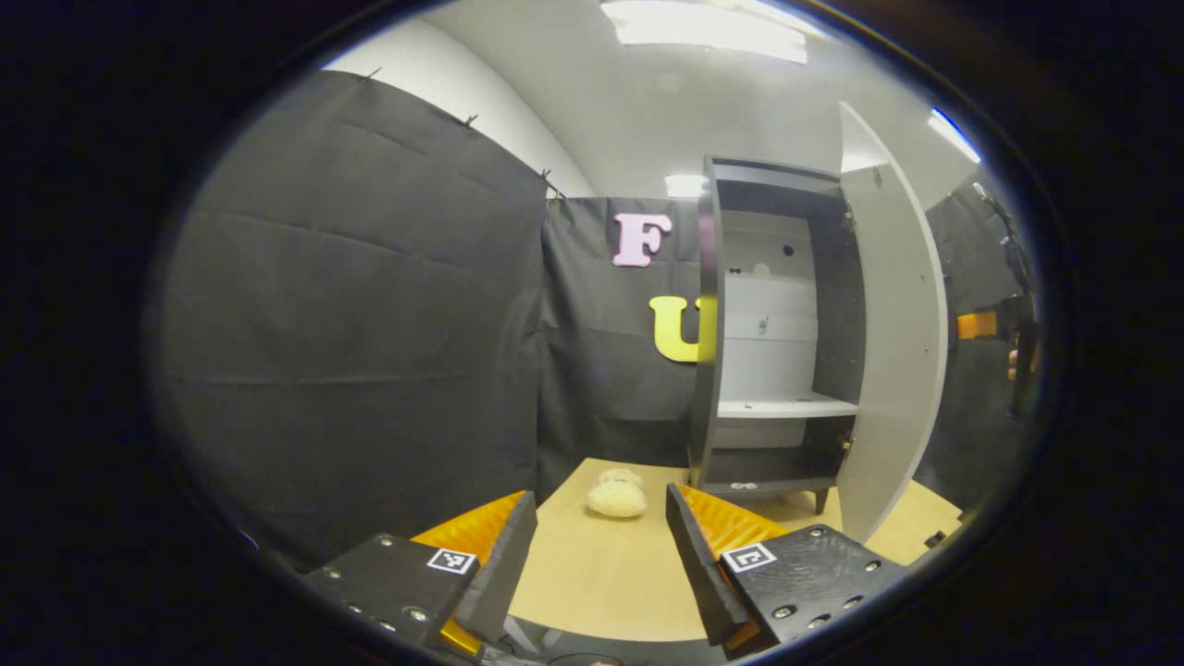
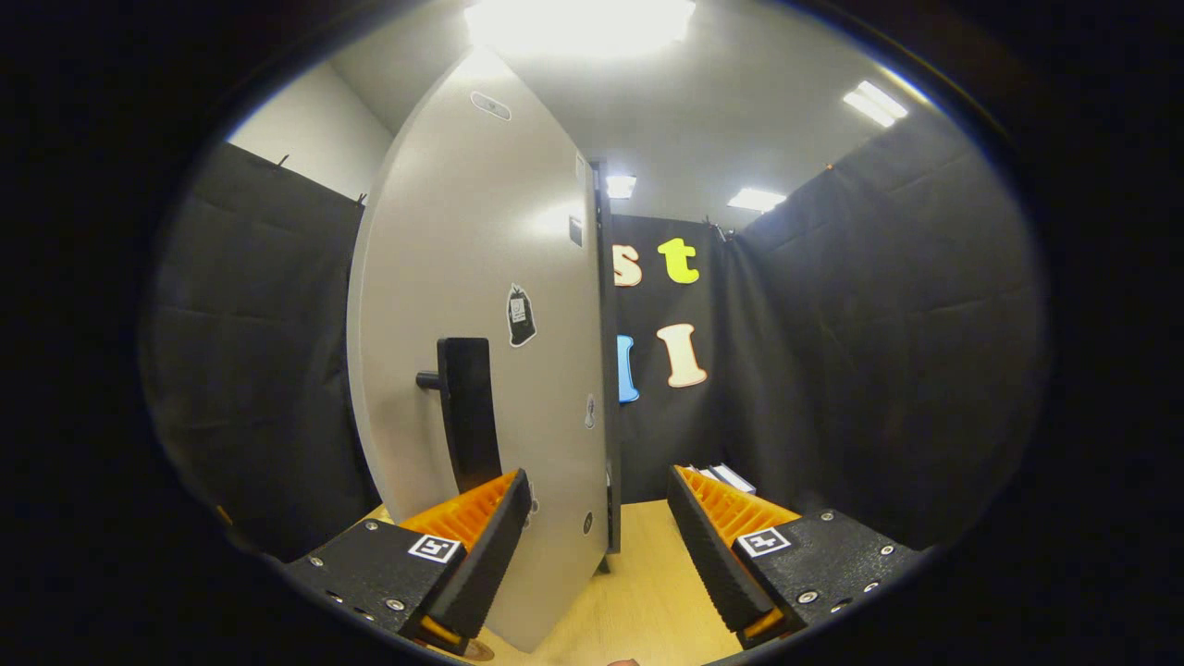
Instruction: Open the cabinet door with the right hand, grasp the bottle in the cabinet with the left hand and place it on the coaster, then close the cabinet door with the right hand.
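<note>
left gripper view: cabinet (image 1: 740, 462) door (image 1: 893, 351) swung open, left gripper (image 1: 601, 546) spread apart, empty, over the table (image 1: 601, 573).
no bottle can be made out inside; the right gripper (image 2: 599, 527), also apart, should probably close around the door's handle (image 2: 467, 416) squarely.

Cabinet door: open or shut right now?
Open. In the left gripper view the cabinet door swings wide, baring the cabinet's shelf. The right gripper view shows the door's outer face and handle.

No readable text; the sticker (image 2: 521, 315) on the cabinet door (image 2: 462, 231) is too small to read.
</note>
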Motion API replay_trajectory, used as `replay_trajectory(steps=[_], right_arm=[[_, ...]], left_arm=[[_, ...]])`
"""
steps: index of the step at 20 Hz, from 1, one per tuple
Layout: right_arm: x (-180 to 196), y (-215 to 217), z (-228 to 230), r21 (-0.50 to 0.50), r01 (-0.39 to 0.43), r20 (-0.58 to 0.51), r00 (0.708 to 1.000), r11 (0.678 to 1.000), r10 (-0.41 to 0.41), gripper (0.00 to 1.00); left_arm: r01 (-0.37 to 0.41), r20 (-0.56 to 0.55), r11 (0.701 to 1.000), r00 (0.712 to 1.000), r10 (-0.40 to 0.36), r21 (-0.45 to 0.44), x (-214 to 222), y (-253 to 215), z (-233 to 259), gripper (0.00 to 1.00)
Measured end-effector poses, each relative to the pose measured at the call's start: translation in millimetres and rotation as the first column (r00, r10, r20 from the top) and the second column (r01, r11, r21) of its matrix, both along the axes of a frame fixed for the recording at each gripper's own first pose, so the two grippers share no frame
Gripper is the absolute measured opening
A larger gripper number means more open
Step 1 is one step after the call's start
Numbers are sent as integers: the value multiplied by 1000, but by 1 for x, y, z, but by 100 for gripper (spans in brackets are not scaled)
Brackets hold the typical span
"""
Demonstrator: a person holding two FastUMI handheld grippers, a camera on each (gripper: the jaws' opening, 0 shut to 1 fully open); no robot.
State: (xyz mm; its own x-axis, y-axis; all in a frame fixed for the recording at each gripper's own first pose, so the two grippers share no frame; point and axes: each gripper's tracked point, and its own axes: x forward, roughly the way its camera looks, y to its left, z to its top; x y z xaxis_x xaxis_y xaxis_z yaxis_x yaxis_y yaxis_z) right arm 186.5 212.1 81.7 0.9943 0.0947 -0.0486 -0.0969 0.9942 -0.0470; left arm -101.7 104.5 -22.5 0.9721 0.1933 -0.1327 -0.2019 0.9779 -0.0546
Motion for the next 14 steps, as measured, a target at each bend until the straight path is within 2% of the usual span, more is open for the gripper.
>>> replay_trajectory(steps=[1,3,4,5,6,7,8,9,10,11,13,14], right_arm=[[0,4,-1,2,-15,-3,1000,1000,15,93],[0,11,-1,-4,-41,-1,999,999,41,93],[1,13,-2,-6,-51,0,999,999,51,88],[1,16,-2,-6,-63,-1,998,998,63,88],[0,20,-2,-5,-77,0,997,997,77,93],[0,22,-2,-4,-90,0,996,996,90,93],[3,25,-3,-3,-104,0,995,995,104,93],[4,28,-4,-1,-118,2,993,993,118,93],[4,32,-4,1,-131,3,991,991,131,93],[3,37,-3,1,-148,5,989,989,148,93],[4,45,-3,5,-183,11,983,983,183,93],[6,50,-4,9,-205,13,979,979,205,94]], left_arm=[[-10,-2,1000,1000,10,0,-2,3,0,87],[-28,1,1000,1000,28,-1,-6,7,1,87],[-34,4,999,999,34,-4,-8,9,2,81],[-42,3,999,999,42,-8,-9,11,1,87],[-52,0,999,999,52,-9,-13,14,1,86],[-61,-3,998,998,61,-7,-16,18,1,86],[-71,-6,997,997,71,-4,-18,20,2,81],[-79,-10,997,997,79,0,-19,21,1,81],[-86,-9,996,996,86,3,-21,23,2,87],[-93,-4,996,996,93,5,-21,23,3,81],[-102,-2,995,995,102,4,-20,23,2,81],[-110,-7,994,994,110,6,-20,24,1,86]])
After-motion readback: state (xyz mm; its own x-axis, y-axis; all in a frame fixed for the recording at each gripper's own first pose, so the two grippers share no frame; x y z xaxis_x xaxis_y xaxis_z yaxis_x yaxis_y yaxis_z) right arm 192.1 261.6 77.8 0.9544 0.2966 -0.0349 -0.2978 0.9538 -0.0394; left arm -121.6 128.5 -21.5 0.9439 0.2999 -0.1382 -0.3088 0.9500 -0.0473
